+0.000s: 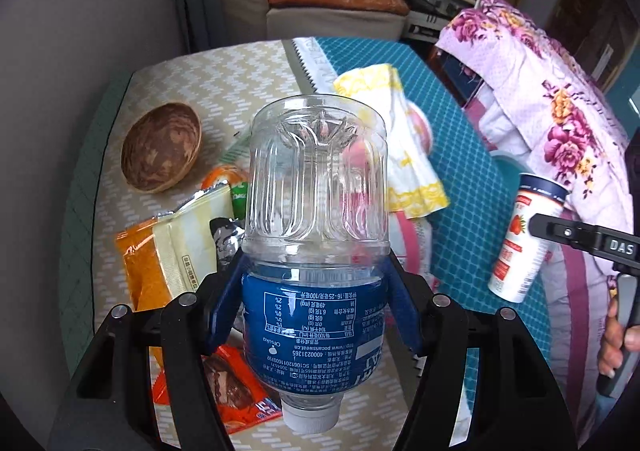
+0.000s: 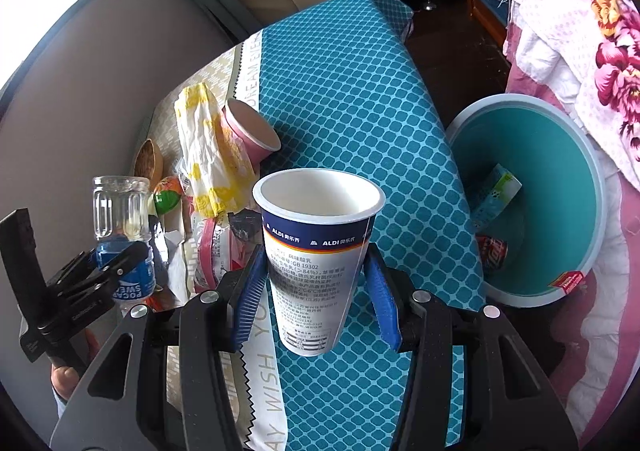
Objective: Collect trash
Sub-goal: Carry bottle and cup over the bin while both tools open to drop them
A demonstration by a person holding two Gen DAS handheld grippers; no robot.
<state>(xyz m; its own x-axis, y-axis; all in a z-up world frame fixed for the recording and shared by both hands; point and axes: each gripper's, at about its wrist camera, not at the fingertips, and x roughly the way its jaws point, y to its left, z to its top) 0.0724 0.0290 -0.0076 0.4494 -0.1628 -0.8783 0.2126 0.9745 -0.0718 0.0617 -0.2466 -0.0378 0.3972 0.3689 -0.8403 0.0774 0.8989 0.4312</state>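
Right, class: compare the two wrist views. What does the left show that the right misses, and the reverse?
Only the left wrist view shows the orange chocolate wrapper under the bottle. Only the right shows the teal plastic bin with a red can inside. Both show the clear plastic bottle with blue label held cap-down in the left claw, and the white yoghurt cup in the right claw.

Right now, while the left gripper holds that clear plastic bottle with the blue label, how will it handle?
The clear plastic bottle with the blue label looks empty, so probably light. Its ribbed thin wall may dent under the blue fingers. Held cap-down and round, it would likely roll if dropped on the table.
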